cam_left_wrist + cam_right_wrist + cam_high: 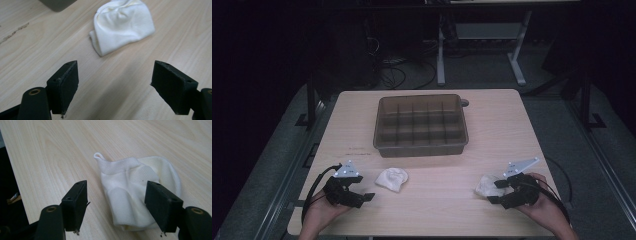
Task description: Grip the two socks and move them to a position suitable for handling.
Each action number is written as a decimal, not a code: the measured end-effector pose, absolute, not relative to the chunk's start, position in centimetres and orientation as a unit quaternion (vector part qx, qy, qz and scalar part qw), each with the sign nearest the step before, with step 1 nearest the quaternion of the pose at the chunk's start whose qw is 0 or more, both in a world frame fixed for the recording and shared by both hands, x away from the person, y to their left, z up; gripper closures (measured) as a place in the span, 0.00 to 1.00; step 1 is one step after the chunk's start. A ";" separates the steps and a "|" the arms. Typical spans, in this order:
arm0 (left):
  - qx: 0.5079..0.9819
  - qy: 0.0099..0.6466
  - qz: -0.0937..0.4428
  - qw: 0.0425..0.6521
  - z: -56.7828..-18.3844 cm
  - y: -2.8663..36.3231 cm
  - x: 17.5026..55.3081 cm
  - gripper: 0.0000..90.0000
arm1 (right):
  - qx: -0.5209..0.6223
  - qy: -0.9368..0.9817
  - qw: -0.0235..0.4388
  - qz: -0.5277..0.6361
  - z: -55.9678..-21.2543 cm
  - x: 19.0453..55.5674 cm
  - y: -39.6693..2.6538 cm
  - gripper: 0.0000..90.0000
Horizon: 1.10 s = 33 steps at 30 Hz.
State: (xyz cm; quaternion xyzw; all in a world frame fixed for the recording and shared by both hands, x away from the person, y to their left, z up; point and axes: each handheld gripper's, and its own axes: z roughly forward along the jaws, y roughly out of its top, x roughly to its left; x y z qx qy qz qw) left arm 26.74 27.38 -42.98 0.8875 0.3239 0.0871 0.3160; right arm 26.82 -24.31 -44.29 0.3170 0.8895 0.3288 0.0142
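**High view: two grippers, two white socks at the near edge**

High view, near edge of the table [432,210]: the left gripper [362,194] sits by the near-left corner, held in the person's left hand [319,214], jaws spread w/ nothing between them. Left sock [392,179] lies just beside it toward the table's middle, bunched up, not touched. In the left gripper view the jaws stand wide apart over bare wood; the sock [123,25] lies ahead of them, clear of both pads.

Near-right corner: right gripper [496,192] in the right hand [544,207], jaws also spread. Right sock [488,184] lies at its tips. Right gripper view: sock [130,192] is flat on the wood, ribbed cuff & small loop pointing away; the sock reaches in between the jaws, close to the right-hand one, pads not pressed on it.

Farther back, mid-table toward the far edge: brown divided bin [421,148], well apart from both socks; compartments look empty as far as the dim pic shows.
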 end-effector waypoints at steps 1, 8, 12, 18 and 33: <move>0.889 0.322 0.089 0.314 -42.8 27.4 26.7 0.25 | 0.316 0.890 0.014 0.328 -44.3 26.8 -24.2 0.38; 0.896 0.308 0.087 0.308 -41.6 26.9 27.1 0.25 | 0.311 0.891 0.012 0.332 -44.1 27.0 -24.2 0.38; 0.907 0.295 0.083 0.289 -41.0 26.4 27.5 0.25 | 0.308 0.893 0.013 0.328 -44.0 26.9 -24.0 0.38; 0.917 0.279 0.076 0.274 -39.9 25.6 28.2 0.25 | 0.303 0.893 0.017 0.331 -43.6 26.8 -23.9 0.39; 0.934 0.240 0.059 0.257 -38.0 22.8 31.0 0.32 | 0.295 0.895 0.020 0.335 -43.2 26.7 -23.9 0.39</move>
